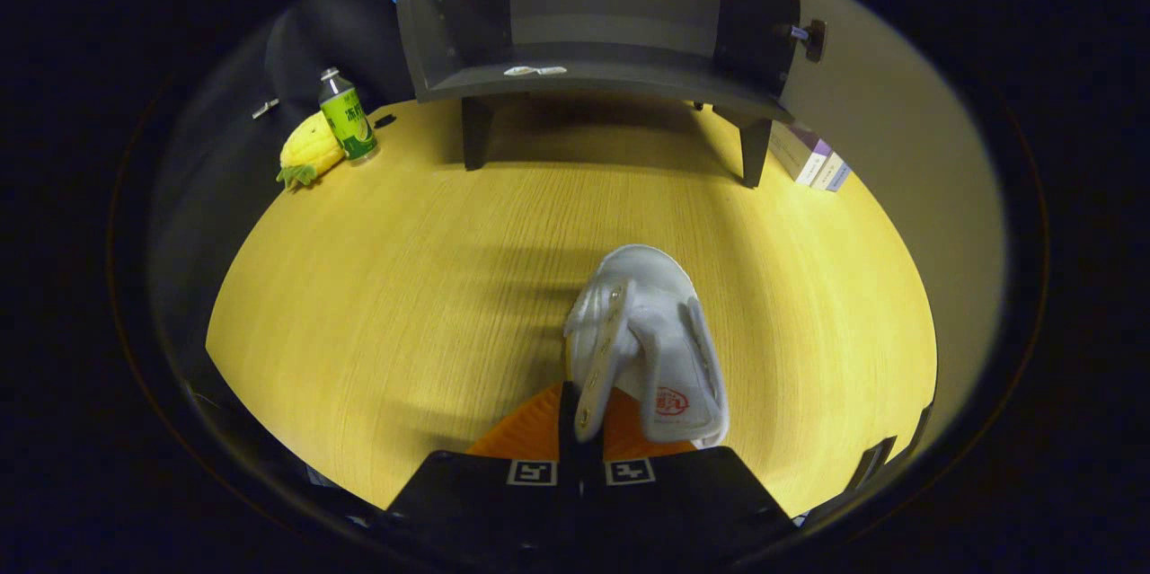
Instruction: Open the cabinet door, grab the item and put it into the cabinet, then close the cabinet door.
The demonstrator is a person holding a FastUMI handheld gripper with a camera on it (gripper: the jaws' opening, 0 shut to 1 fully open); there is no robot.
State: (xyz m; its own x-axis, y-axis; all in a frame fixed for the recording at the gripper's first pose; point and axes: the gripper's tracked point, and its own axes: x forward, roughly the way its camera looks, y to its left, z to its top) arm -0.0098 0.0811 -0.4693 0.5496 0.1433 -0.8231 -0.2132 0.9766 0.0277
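Observation:
A white canvas shoe hangs above the yellow wooden table, toe pointing toward the cabinet. My gripper is shut on the shoe's left eyelet flap, which is pinched between the two fingers. Beyond the shoe, at the table's far side, stands a dark grey cabinet on short legs. Its door is swung open to the right, with the knob showing on its edge. The cabinet's inside shelf holds a small white scrap.
A green-labelled bottle and a yellow pineapple toy stand left of the cabinet. A stack of books lies behind the cabinet's right leg. Bare tabletop lies between the shoe and the cabinet.

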